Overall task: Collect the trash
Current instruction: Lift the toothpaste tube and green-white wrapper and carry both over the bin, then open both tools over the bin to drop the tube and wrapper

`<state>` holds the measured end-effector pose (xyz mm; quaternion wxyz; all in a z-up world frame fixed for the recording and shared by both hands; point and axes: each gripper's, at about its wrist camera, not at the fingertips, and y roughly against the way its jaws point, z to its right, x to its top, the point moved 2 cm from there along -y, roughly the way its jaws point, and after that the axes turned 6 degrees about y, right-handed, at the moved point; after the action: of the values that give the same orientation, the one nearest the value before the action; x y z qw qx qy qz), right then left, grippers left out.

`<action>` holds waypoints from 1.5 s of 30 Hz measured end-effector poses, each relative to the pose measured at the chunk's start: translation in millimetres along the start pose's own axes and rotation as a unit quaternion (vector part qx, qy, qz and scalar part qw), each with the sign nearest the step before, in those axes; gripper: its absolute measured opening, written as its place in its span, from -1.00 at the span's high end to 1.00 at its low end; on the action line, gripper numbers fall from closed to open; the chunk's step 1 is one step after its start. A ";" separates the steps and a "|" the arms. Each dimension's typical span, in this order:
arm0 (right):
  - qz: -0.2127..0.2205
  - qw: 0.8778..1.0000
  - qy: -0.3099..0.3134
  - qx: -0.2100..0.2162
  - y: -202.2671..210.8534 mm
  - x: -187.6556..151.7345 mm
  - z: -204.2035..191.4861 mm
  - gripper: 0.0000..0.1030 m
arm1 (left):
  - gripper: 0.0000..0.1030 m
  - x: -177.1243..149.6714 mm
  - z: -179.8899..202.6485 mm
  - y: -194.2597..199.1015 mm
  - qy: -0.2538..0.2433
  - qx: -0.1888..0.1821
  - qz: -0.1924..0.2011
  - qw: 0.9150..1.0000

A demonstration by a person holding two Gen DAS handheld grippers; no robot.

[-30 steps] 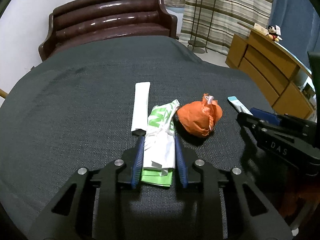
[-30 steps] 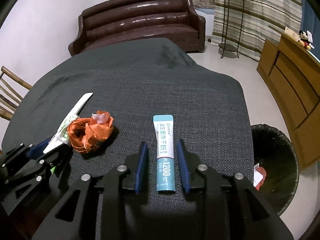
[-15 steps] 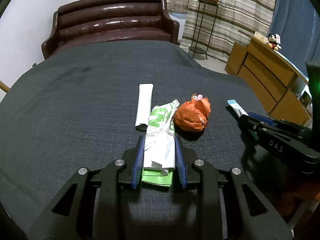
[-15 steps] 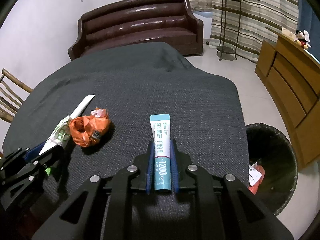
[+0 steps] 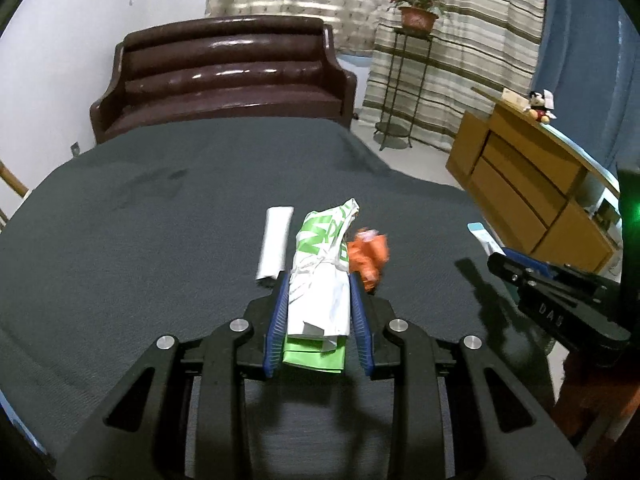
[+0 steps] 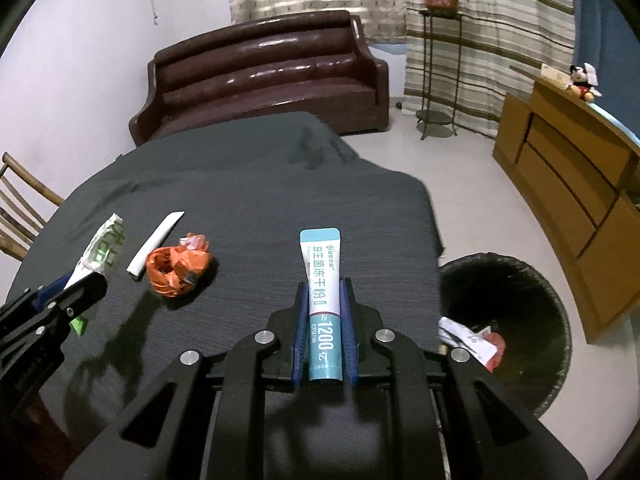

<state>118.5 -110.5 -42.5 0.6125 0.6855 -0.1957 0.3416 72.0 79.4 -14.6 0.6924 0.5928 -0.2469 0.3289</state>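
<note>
Fingers (image 5: 318,280) pinch green-white wrapper (image 5: 320,276); right gripper (image 6: 323,292) clamps teal tube (image 6: 323,276).

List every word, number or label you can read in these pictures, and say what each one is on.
"1200" on the teal and white sachet in the right gripper; its Chinese characters and small print are too blurred to quote.
"DAB" or "DAS", unclear, on the right gripper's black body.
Large green lettering on the white and green wrapper in the left gripper: crumpled, unreadable.
</note>
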 end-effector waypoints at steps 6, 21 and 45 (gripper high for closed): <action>0.011 0.999 -0.020 -0.026 12.7 -5.4 29.7 0.68 | 0.44 1.1 37.1 -3.5 -0.025 -0.022 0.003 0.999; 0.024 0.992 -0.072 -0.105 29.4 -22.9 114.9 0.68 | 0.44 -6.8 139.7 -28.7 -0.083 -0.078 -0.004 0.993; 0.025 0.984 -0.118 -0.128 27.1 -39.3 165.2 0.68 | 0.44 -23.5 221.1 -71.3 -0.139 -0.088 -0.026 0.986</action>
<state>110.5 -281.8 -54.0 0.6592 0.6318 -0.3259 0.2450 120.4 -147.6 -40.0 0.7092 0.5758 -0.3529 0.2025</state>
